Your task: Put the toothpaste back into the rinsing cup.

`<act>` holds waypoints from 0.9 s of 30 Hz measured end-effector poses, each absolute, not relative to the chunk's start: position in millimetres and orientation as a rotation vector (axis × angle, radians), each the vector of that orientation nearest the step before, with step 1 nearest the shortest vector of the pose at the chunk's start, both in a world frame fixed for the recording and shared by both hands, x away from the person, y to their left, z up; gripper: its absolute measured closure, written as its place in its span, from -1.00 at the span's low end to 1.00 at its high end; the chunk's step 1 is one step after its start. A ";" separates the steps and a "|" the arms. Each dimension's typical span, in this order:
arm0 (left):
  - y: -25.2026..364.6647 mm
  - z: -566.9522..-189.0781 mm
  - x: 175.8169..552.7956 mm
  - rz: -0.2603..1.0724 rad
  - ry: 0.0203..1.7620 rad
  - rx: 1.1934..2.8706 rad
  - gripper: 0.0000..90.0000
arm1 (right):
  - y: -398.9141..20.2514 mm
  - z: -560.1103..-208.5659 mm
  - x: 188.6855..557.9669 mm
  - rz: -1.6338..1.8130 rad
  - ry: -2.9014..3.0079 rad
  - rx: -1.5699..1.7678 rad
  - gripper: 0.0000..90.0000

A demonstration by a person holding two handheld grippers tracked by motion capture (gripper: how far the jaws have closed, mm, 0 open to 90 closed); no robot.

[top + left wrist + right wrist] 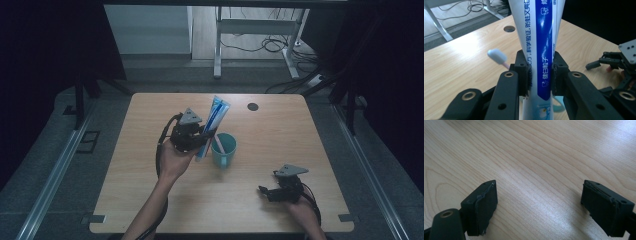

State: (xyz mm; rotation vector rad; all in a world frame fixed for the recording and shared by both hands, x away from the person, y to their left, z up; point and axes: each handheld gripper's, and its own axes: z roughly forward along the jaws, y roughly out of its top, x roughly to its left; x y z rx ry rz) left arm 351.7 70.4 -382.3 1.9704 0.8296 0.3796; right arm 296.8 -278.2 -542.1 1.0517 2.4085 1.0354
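— Two grippers, what's each doing?

— My left gripper (pixel 539 75) pinches a toothpaste tube (pixel 537 37), its rough black pads pressed into the soft, glossy white-and-blue plastic. I hold the flat, tapered tube nearly upright, just beside the teal cup (pixel 223 150), above the table (pixel 150 200).

— And that cup?

— Round and smooth-walled, standing mid-table with a toothbrush (pixel 497 56) in it: pale blue oval head, pink neck.

— Your right gripper?

— My right gripper (pixel 540 205) has its jaws spread wide with nothing between them, low over pale, matt wood grain at the near right.
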 end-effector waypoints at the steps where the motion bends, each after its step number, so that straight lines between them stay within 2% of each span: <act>1: 68.3 -382.0 352.9 0.384 0.827 1.968 0.61 | -278.2 -542.1 296.8 1.035 2.408 1.052 -0.69; 27: 35.1 -386.9 377.6 0.414 0.828 1.892 0.61 | -278.3 -542.2 296.8 1.035 2.408 1.049 -0.69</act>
